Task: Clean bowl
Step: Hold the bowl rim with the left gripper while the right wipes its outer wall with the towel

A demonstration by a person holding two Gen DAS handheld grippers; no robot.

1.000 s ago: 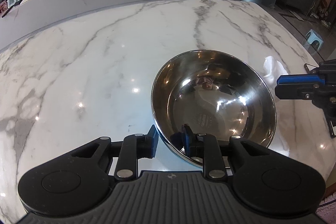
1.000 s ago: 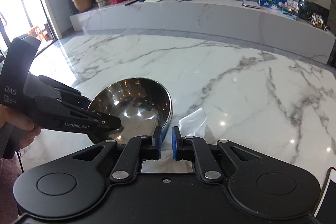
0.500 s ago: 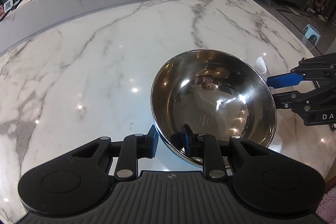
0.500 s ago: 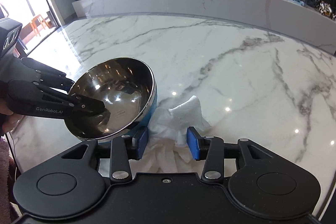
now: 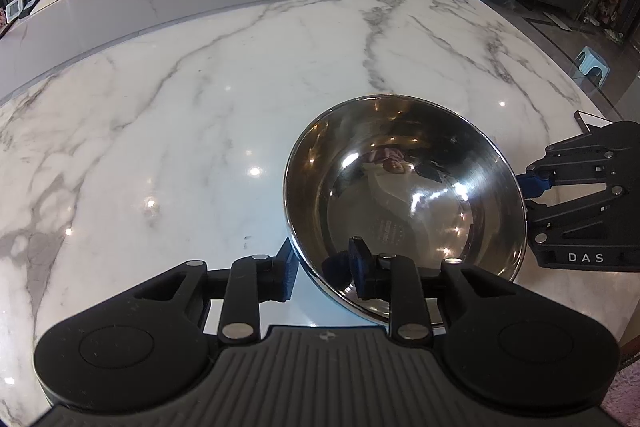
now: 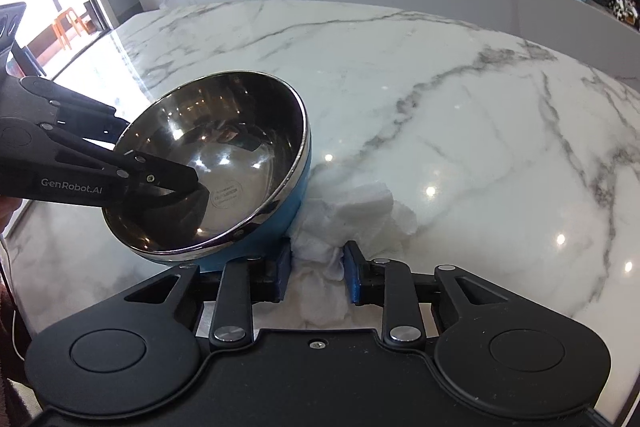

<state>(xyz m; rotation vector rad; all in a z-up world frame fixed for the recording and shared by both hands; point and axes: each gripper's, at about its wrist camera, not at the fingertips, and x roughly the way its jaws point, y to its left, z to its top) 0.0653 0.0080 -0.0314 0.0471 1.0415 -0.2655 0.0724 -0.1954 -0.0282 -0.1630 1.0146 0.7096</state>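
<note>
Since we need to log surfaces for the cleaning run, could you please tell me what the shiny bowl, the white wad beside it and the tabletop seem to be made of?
Shiny bowl: polished steel inside, mirror reflections; blue coated outside.
White wad: probably paper towel, soft, crumpled, matte.
Tabletop: glossy white marble or lookalike, grey veins, lamp glints.

White "DAS" on the black right gripper (image 5: 538, 195) body at right edge of left wrist view, white "GenRobot.AI" on the left gripper (image 6: 182, 187) arm at left of right wrist view, round stamp in the bowl (image 6: 224, 163) bottom unreadable
</note>
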